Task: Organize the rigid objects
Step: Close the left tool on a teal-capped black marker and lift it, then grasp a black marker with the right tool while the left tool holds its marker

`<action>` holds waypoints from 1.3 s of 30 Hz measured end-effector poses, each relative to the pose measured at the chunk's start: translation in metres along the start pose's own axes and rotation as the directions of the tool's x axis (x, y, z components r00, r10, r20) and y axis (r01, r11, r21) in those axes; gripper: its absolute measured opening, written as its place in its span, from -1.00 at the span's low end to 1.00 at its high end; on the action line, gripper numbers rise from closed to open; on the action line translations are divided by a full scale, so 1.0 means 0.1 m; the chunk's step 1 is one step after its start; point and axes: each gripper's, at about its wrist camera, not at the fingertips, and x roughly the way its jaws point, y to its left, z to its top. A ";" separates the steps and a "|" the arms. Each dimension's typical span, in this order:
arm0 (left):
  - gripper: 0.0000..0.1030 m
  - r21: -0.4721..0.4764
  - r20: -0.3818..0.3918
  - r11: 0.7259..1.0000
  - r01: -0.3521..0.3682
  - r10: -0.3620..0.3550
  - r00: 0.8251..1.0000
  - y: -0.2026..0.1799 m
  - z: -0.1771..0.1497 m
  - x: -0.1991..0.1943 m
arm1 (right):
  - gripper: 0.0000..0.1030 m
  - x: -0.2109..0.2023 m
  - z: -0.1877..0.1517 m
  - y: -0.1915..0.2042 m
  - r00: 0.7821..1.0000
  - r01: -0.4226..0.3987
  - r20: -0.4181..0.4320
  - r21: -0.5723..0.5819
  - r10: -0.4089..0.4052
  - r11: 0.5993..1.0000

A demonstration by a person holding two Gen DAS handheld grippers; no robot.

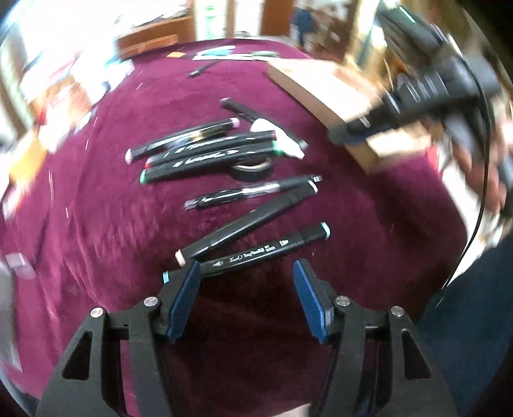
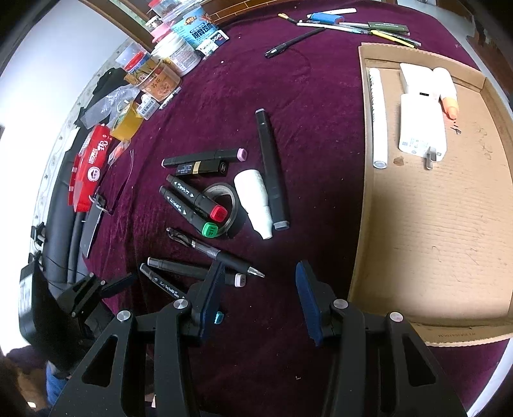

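Note:
Several black markers lie loose on the maroon cloth. My left gripper [image 1: 247,271] is open and empty, just before a blue-capped marker [image 1: 256,253] and a pink-capped marker [image 1: 250,221]. A clear gel pen [image 1: 250,194] lies beyond them. My right gripper [image 2: 259,282] is open and empty, over the cloth beside the pen's tip [image 2: 256,272] and the pink-capped marker [image 2: 198,271]. Red- and green-capped markers [image 2: 195,205] rest on a tape roll [image 2: 224,199] next to a white tube [image 2: 255,199]. The cardboard tray [image 2: 433,224] holds a white charger [image 2: 421,125].
The right gripper shows blurred over the tray at the upper right of the left wrist view [image 1: 426,99]. Jars, packets and a red box [image 2: 93,160] crowd the cloth's left edge. More pens [image 2: 352,27] lie at the far side. A lipstick [image 2: 205,167] lies by a pink-capped marker.

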 end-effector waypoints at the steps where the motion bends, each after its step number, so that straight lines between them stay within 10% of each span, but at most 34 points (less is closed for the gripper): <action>1: 0.15 0.044 -0.008 0.999 -0.014 0.015 1.000 -0.04 0.02 0.02 | -0.20 0.00 0.00 0.00 1.000 0.000 -0.002 0.000 0.000 1.000; 9: -0.12 0.448 -0.114 0.891 -0.076 0.141 0.983 -0.37 0.09 0.38 | -0.20 -0.04 -0.02 -0.09 1.000 0.006 -0.002 0.017 -0.006 1.000; 13: -0.12 0.470 -0.112 0.878 -0.091 0.162 0.980 -0.39 0.25 0.47 | -0.20 -0.03 -0.04 -0.11 1.000 0.002 -0.005 0.023 -0.002 1.000; 22: -0.23 -0.102 -0.127 0.974 -0.202 0.188 0.974 0.19 0.11 0.31 | -0.20 0.01 -0.03 -0.04 1.000 -0.009 -0.014 -0.002 0.009 1.000; 27: -0.72 -0.493 -0.104 0.856 -0.155 0.119 0.987 0.78 -0.25 0.18 | -0.20 0.09 -0.03 0.17 0.999 -0.015 -0.036 -0.067 0.013 0.998; 39: -0.65 -0.668 -0.041 0.743 -0.026 -0.002 0.999 1.07 -0.38 0.10 | -0.35 0.30 -0.13 0.67 0.997 -0.041 -0.078 -0.268 0.021 0.963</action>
